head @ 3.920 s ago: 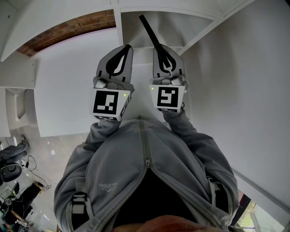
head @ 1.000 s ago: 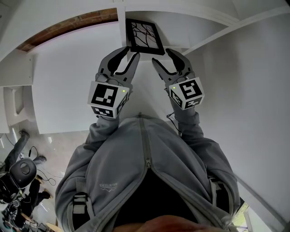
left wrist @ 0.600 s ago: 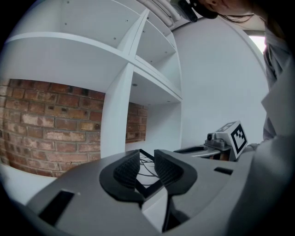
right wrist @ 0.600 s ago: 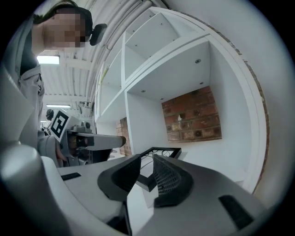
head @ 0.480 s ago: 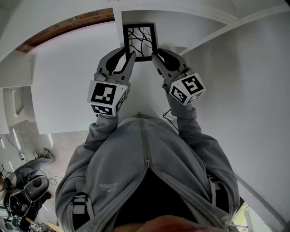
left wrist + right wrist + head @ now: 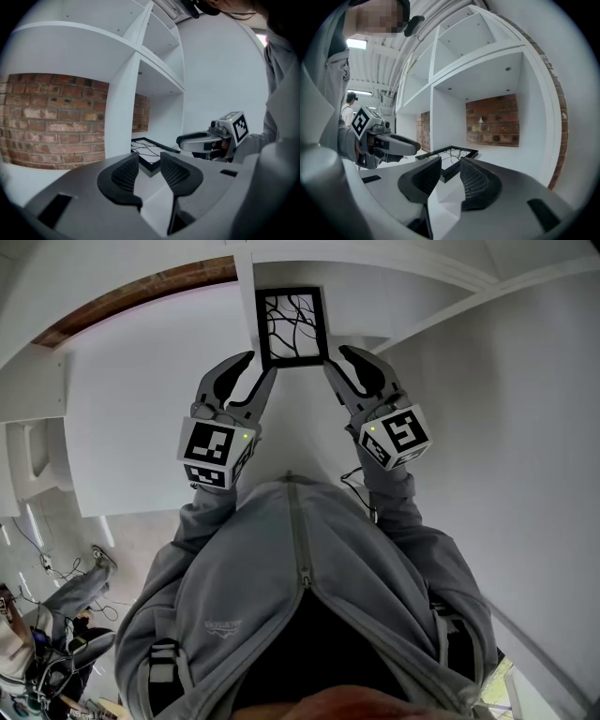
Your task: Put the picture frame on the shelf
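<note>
Plainly the picture frame (image 6: 292, 326) lies flat, glass up, on the white worktop (image 6: 506, 159) inside a compartment of the shelf (image 6: 119, 108), just beside the upright divider, with the brick wall (image 6: 51, 122) behind. The left gripper (image 6: 255, 367) and right gripper (image 6: 339, 360) sit at its 2 near corners. In each gripper view the fingers (image 6: 125, 172) stand partly apart with nothing between them; the right fingers (image 6: 476, 180) are spread the same way, and a frame corner shows beyond the gap.

The placing looks done, so the risk lies in backing away. A fingertip that clips a near corner on the way out would skew the frame or drag it toward the front edge, and the smooth worktop would likely let it slide. If the frame is meant to stand upright, tipping it up with 2 loose grips could let it fall.

I cannot tell from the head view whether either fingertip touches the frame's edge. The frame's back and any stand are hidden, and the shelf's front lip sits under the grippers, out of sight
</note>
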`<state>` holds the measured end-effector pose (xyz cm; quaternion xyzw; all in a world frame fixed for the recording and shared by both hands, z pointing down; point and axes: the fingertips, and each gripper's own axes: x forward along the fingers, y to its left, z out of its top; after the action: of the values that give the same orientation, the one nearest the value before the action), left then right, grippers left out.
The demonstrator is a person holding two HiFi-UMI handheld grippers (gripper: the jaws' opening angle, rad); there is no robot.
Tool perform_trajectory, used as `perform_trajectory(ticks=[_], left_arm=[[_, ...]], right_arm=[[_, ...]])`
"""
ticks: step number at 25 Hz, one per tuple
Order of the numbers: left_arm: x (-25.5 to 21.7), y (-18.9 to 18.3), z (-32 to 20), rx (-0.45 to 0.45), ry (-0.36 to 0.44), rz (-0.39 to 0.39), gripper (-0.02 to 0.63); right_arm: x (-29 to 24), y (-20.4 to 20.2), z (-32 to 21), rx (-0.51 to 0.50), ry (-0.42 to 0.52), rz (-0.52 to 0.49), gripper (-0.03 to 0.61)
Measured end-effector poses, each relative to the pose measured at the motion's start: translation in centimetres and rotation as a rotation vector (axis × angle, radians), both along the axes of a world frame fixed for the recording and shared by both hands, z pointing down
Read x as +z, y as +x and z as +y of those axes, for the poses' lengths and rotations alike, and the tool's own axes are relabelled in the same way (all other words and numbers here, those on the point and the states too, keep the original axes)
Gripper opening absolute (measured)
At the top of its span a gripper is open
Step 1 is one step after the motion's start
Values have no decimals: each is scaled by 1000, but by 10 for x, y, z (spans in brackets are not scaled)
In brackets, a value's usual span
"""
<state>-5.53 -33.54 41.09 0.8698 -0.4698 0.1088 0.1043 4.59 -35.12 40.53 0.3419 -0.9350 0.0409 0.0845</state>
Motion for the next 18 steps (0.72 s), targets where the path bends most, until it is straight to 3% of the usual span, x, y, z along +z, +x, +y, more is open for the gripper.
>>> perform_trajectory(ticks=[10, 18], left_arm=[[27, 3, 3, -13, -18, -73, 146], [28, 5, 3, -23, 4, -89, 83]], right_arm=[[36, 5, 5, 0, -39, 68, 123], [38, -2, 8, -9, -18, 73, 84]])
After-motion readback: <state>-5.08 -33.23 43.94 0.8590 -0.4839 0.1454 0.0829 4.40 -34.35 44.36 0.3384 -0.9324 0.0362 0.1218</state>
